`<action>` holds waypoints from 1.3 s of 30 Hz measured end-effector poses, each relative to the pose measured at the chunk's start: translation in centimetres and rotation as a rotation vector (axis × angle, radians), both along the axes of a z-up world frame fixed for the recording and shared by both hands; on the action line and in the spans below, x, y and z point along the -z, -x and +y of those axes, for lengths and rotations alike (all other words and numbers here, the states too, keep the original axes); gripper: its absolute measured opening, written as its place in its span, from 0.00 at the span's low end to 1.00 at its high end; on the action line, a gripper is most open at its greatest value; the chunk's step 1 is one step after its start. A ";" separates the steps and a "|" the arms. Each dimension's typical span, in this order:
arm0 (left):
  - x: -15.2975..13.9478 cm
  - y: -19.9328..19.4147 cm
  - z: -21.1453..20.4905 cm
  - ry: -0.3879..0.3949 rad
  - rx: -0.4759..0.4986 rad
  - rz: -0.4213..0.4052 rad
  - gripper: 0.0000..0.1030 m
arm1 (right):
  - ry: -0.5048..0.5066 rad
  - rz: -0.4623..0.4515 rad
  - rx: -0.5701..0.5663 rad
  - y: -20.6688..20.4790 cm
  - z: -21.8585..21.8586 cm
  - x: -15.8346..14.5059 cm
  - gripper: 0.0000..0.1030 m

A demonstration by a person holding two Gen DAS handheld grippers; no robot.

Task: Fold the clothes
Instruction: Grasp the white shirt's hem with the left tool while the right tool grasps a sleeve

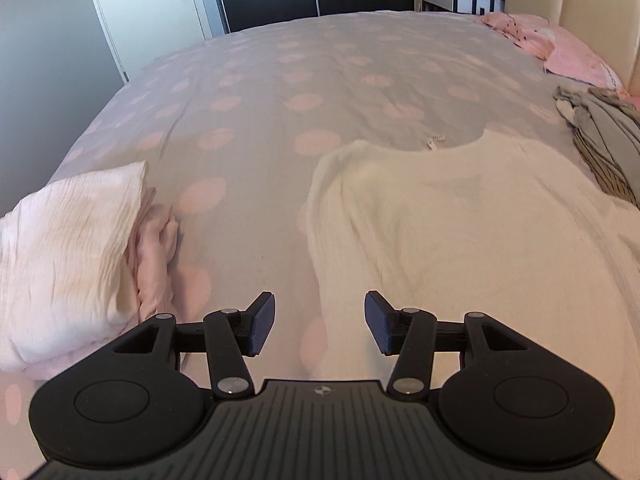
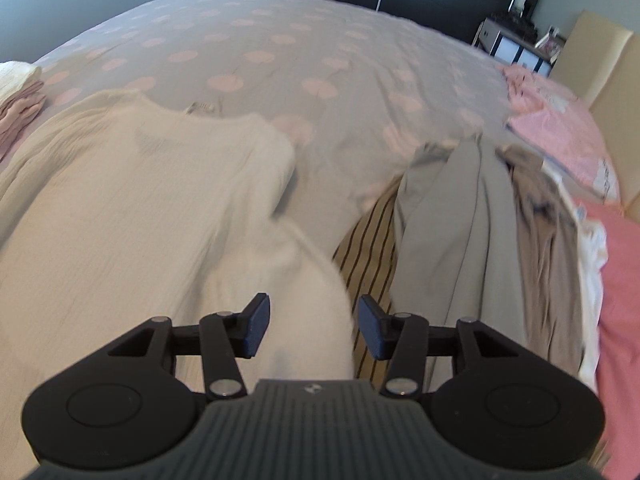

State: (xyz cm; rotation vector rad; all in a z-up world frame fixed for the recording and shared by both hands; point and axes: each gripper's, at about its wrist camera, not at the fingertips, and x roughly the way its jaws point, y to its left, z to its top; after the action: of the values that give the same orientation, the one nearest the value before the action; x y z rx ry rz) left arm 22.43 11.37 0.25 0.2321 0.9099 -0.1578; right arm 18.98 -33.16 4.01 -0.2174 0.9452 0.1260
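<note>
A cream crinkled top (image 1: pixel 460 216) lies spread flat on the grey bed cover with pink dots (image 1: pixel 256 120). It also shows in the right wrist view (image 2: pixel 132 200). My left gripper (image 1: pixel 320 322) is open and empty, hovering over the top's left edge. My right gripper (image 2: pixel 314 326) is open and empty above the top's right side, where a white sleeve (image 2: pixel 304 280) lies between and below the fingers. The image there is blurred.
A folded stack of white and pale pink clothes (image 1: pixel 76 256) sits at the left. A heap of unfolded grey, striped and beige clothes (image 2: pixel 472 232) lies at the right. Pink pillows (image 1: pixel 568 52) lie by the cream headboard. A door and dark wardrobe stand beyond the bed.
</note>
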 end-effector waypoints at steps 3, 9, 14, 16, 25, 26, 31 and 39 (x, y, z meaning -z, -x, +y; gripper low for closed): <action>0.4 2.4 0.9 0.007 0.000 0.034 0.47 | -0.026 0.071 -0.014 2.2 -0.1 1.2 0.51; 2.0 5.8 1.9 0.036 0.009 0.115 0.47 | 0.034 0.176 -0.045 5.4 -0.7 3.6 0.51; 3.3 7.5 1.4 0.070 0.039 0.174 0.49 | 0.038 0.226 -0.039 7.0 -2.0 4.2 0.65; 3.8 7.9 0.8 0.072 0.059 0.197 0.50 | 0.032 0.240 -0.034 7.4 -2.6 4.6 0.65; 5.1 8.0 -1.0 0.015 0.086 0.270 0.30 | 0.026 0.332 -0.009 7.6 -3.4 6.5 0.16; 5.1 7.9 -1.0 0.008 0.084 0.271 0.23 | 0.043 0.328 -0.012 7.5 -3.3 6.4 0.14; 4.9 7.6 -0.9 -0.004 0.085 0.271 0.06 | 0.072 0.239 0.009 6.8 -3.9 3.2 0.08; 4.4 7.1 -1.0 -0.021 0.078 0.260 0.02 | 0.172 -0.071 0.261 5.6 -8.7 -4.4 0.07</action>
State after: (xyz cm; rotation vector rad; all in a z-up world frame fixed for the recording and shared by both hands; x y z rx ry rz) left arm 15.32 10.34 -4.16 0.2708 1.1622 -0.2546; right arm 13.38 -41.85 8.43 -0.2537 0.9058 -0.2024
